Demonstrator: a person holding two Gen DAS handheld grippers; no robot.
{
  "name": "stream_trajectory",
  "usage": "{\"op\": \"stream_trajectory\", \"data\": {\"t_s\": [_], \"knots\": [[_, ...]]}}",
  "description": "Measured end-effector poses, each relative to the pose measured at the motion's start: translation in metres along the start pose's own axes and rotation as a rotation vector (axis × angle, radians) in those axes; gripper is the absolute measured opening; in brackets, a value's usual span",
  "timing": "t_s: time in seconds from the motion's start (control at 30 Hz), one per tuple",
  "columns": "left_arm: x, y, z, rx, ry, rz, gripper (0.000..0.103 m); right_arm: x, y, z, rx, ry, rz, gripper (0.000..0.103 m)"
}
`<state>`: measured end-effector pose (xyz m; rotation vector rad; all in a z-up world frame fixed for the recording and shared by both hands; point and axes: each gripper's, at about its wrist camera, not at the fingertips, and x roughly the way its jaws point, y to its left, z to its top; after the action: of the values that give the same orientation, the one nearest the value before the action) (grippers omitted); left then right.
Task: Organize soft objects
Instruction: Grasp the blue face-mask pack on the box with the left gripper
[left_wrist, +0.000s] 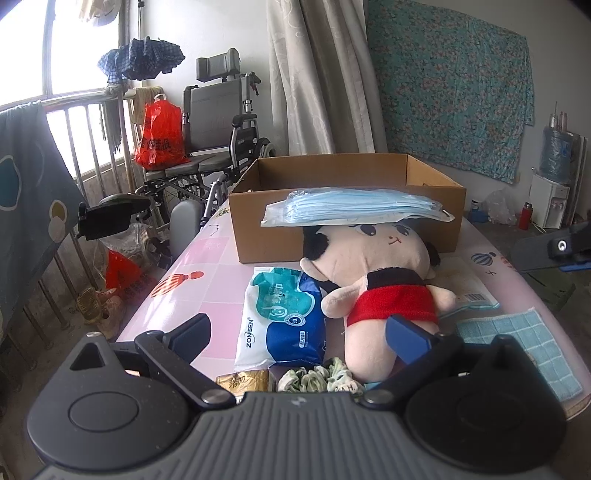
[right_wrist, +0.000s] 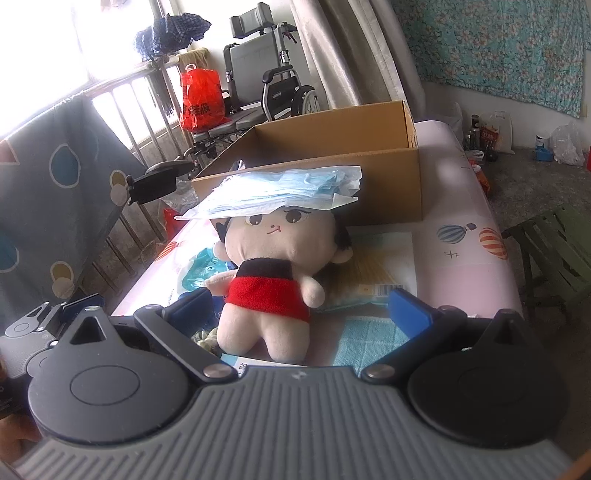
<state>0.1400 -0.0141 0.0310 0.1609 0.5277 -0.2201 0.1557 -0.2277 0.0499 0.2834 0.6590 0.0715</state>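
Note:
A plush doll (left_wrist: 376, 273) in a red and black top lies on the pink table (left_wrist: 192, 295) in front of an open cardboard box (left_wrist: 343, 173). A bag of blue face masks (left_wrist: 354, 206) rests on the doll's head. A blue and white wipes pack (left_wrist: 284, 314) lies left of the doll, a green-white scrunchie (left_wrist: 317, 378) and a gold packet (left_wrist: 243, 380) near me. My left gripper (left_wrist: 301, 332) is open and empty above the wipes. My right gripper (right_wrist: 301, 310) is open around the doll's legs (right_wrist: 269, 295) without touching them; the masks (right_wrist: 280, 192) and box (right_wrist: 332, 147) lie beyond.
A light blue cloth (left_wrist: 524, 347) and a flat paper pack (right_wrist: 380, 266) lie right of the doll. A wheelchair (left_wrist: 218, 122), a red bag (left_wrist: 160, 133) and a railing stand left of the table. A green stool (right_wrist: 554, 251) stands to the right.

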Motion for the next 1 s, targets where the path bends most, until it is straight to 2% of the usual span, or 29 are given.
{"op": "stream_trajectory", "data": {"t_s": [0.13,0.27,0.37,0.47,0.6,0.67,0.77,0.8,0.87,0.93,1.0], "knots": [[0.004,-0.001,0.007,0.007,-0.004,-0.002,0.102,0.005,-0.006,0.012,0.048,0.013,0.042,0.102],[0.012,0.002,0.014,-0.011,0.005,-0.001,0.102,0.013,-0.018,0.023,0.166,0.048,0.135,0.102],[0.016,0.005,0.018,-0.013,0.013,-0.014,0.102,0.018,-0.021,0.030,0.174,0.049,0.124,0.102],[0.018,0.011,0.026,-0.015,0.005,-0.096,0.100,0.026,-0.028,0.040,0.187,0.053,0.126,0.102],[0.028,0.036,0.043,-0.118,0.000,-0.221,0.097,0.050,-0.049,0.060,0.272,0.073,0.183,0.102],[0.041,0.050,0.056,-0.171,0.007,-0.256,0.096,0.067,-0.063,0.071,0.326,0.100,0.234,0.102],[0.069,0.067,0.074,-0.216,0.031,-0.298,0.094,0.102,-0.091,0.083,0.474,0.167,0.420,0.102],[0.082,0.071,0.081,-0.219,0.049,-0.302,0.094,0.112,-0.099,0.085,0.521,0.168,0.443,0.102],[0.104,0.076,0.088,-0.225,0.074,-0.305,0.092,0.130,-0.109,0.092,0.544,0.176,0.419,0.102],[0.132,0.080,0.096,-0.236,0.118,-0.322,0.086,0.148,-0.116,0.099,0.549,0.184,0.362,0.102],[0.154,0.083,0.100,-0.260,0.159,-0.358,0.083,0.172,-0.122,0.105,0.548,0.223,0.369,0.102]]}}
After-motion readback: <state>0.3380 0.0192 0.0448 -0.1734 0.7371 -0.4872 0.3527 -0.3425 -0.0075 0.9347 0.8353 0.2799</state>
